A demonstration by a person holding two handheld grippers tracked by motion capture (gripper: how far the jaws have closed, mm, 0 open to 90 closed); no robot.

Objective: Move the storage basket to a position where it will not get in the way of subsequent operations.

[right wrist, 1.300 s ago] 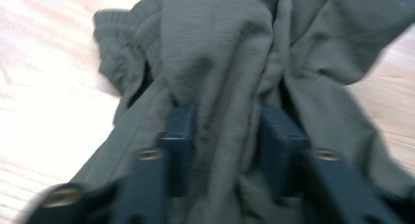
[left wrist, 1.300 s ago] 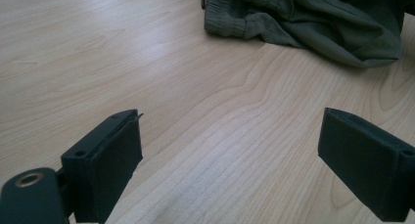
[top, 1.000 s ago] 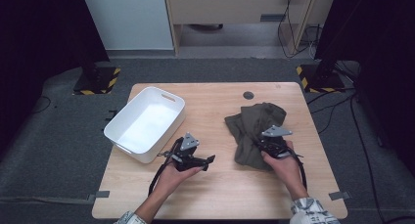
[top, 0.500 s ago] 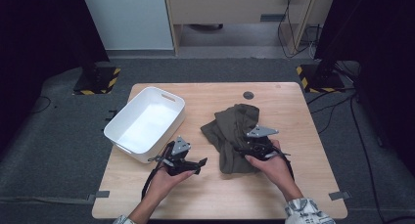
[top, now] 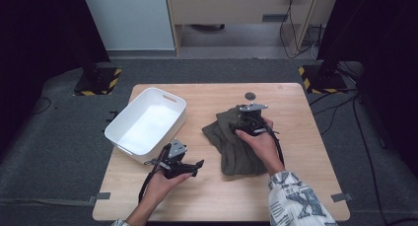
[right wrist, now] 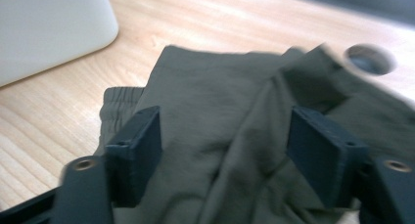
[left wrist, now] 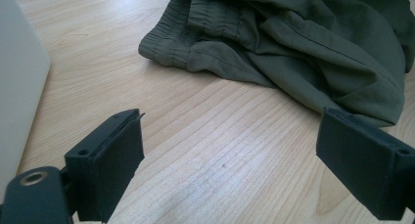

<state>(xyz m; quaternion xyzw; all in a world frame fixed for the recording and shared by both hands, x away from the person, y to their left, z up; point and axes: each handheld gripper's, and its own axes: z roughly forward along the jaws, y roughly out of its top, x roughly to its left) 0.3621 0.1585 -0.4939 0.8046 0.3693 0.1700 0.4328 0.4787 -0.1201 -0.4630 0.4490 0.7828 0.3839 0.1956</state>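
An olive green garment (top: 231, 142) lies crumpled on the wooden table (top: 305, 152), right of centre. My right gripper (top: 245, 118) hovers over its far part. In the right gripper view its jaws have just been opening and stand apart around the right gripper (right wrist: 225, 116) midpoint, with the garment (right wrist: 210, 92) loose beneath them and not pinched. My left gripper (top: 197, 164) sits low near the table's front left, open and holding nothing. In the left gripper view the left gripper (left wrist: 232, 121) faces the garment (left wrist: 303, 43) across bare wood.
A white plastic bin (top: 148, 125) stands on the table's left side, close to the left gripper; its wall (left wrist: 19, 87) fills the left edge there. A round cable hole (top: 250, 95) sits near the far edge. Dark floor surrounds the table.
The right gripper dragged the garment leftward, opened and let it go, then moved toward the far side over it. The left gripper drifted slightly left and nearer the person.
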